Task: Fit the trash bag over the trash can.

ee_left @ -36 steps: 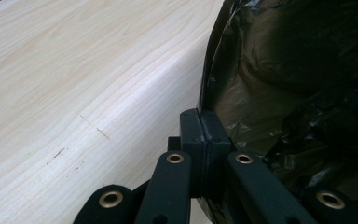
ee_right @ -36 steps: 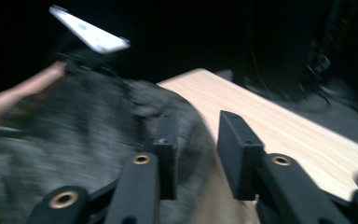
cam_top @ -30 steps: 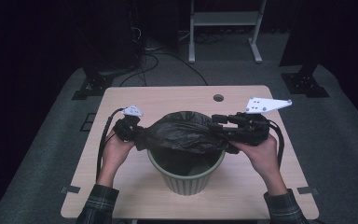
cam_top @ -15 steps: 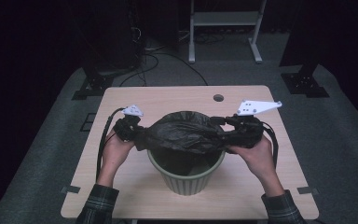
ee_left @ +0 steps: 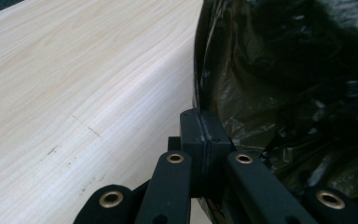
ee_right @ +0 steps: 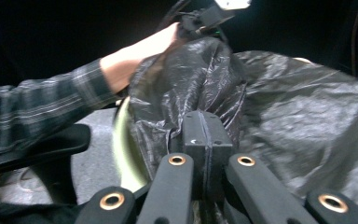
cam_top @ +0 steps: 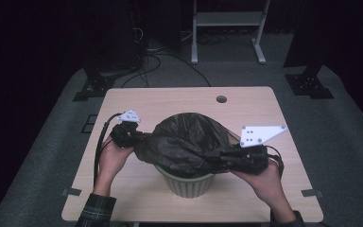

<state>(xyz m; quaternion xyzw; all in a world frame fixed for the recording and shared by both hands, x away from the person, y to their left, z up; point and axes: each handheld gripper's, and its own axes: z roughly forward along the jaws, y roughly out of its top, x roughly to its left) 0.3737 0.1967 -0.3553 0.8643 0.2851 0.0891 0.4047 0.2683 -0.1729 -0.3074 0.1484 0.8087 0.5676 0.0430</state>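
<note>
- Nearest, the right hand-held gripper [cam_top: 213, 155] is clamping a gathered fold of the black bag [cam_top: 189, 139]; its jaws have just been closing on the film, securing that edge for pulling.
- Opposite, the left hand-held gripper [cam_top: 139, 138] is pinching the bag's far edge, keeping the liner taut.
- Between them, the bag is sitting in the green bin [cam_top: 187, 182] mid-tabletop [cam_top: 170, 101].

Bin [cam_top: 188, 183] mostly hidden under black bag [cam_top: 184, 142]; bin rim [ee_right: 121, 149] blurred in right gripper view.
</note>
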